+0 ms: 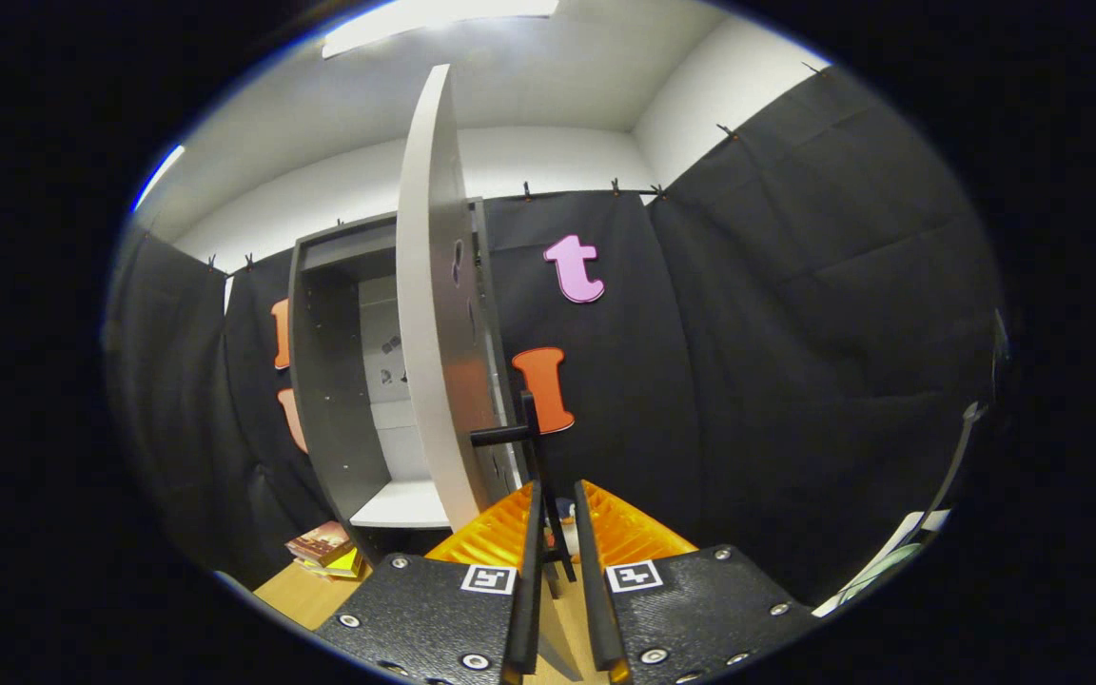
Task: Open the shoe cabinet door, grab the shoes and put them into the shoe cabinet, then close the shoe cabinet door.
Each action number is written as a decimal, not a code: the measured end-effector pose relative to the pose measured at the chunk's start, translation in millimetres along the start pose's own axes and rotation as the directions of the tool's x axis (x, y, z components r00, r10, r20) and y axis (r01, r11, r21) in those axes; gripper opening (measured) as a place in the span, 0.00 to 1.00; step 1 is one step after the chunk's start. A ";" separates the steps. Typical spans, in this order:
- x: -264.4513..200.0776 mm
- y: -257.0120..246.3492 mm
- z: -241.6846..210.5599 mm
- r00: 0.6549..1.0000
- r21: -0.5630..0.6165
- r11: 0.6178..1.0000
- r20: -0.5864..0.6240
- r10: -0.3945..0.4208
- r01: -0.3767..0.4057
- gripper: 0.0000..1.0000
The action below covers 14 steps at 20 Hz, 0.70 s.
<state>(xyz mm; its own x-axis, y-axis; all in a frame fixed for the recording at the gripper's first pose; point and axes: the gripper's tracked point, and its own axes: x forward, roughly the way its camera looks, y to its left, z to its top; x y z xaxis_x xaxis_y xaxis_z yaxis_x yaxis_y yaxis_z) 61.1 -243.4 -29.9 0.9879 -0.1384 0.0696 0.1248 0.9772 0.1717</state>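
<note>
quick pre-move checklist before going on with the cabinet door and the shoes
1. Cabinet door swung open: ok, it stands edge-on to the camera, well clear of the opening.
2. Gripper on the door's black handle: ok, the handle bar sits between the orange fingers, which are nearly closed on it; firm contact cannot tell.
3. Shoe cabinet interior free: ok, the white shelf looks bare where visible.
4. Shoes located: cannot tell.
5. Path beside the cabinet: not ok, a small stack of books lies on the wooden surface near its base.
</note>
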 end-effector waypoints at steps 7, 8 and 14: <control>-19.0 -18.2 9.1 0.999 -0.060 0.998 0.020 -0.034 0.035 0.33; -26.0 -18.0 12.4 0.999 -0.067 0.997 0.027 -0.038 0.040 0.36; -65.4 3.9 26.3 0.999 -0.111 0.993 0.019 -0.037 0.039 0.68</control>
<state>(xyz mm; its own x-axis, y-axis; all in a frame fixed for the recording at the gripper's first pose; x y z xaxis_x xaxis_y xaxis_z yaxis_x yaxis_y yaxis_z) -5.5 -234.8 -8.0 0.9806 -0.1778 0.0820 0.1728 0.9829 0.0644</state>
